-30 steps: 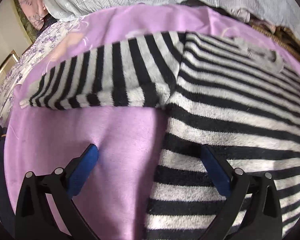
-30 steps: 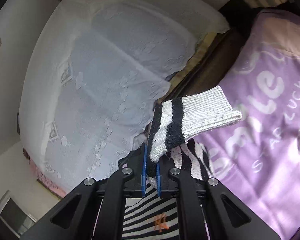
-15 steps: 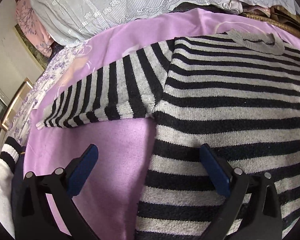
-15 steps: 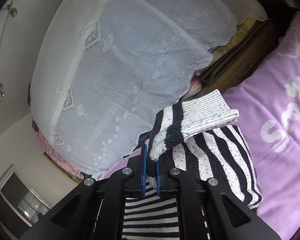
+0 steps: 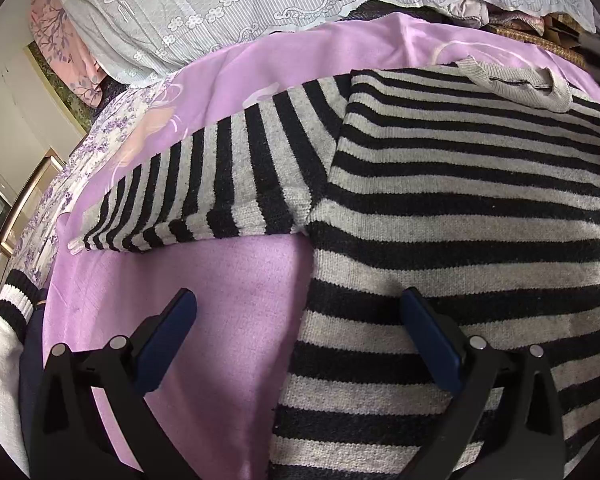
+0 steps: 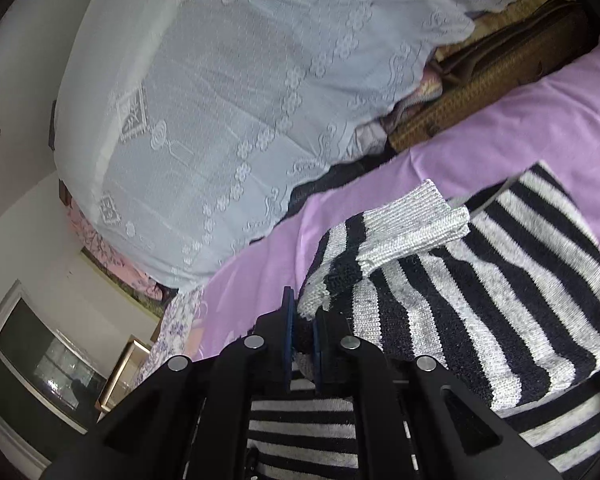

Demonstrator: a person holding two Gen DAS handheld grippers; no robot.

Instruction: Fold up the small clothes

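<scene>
Bare purple blanket (image 5: 228, 280) lies left of the striped sweater (image 5: 460, 208).

We are in a home bedroom: a purple blanket (image 5: 236, 360) covers the bed, with lace-draped bedding (image 6: 236, 112) and a window (image 6: 28, 364) nearby.

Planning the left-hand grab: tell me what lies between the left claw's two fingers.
In the left wrist view, the open left claw spans bare purple blanket and the striped sweater side edge; nothing else lies between.
</scene>
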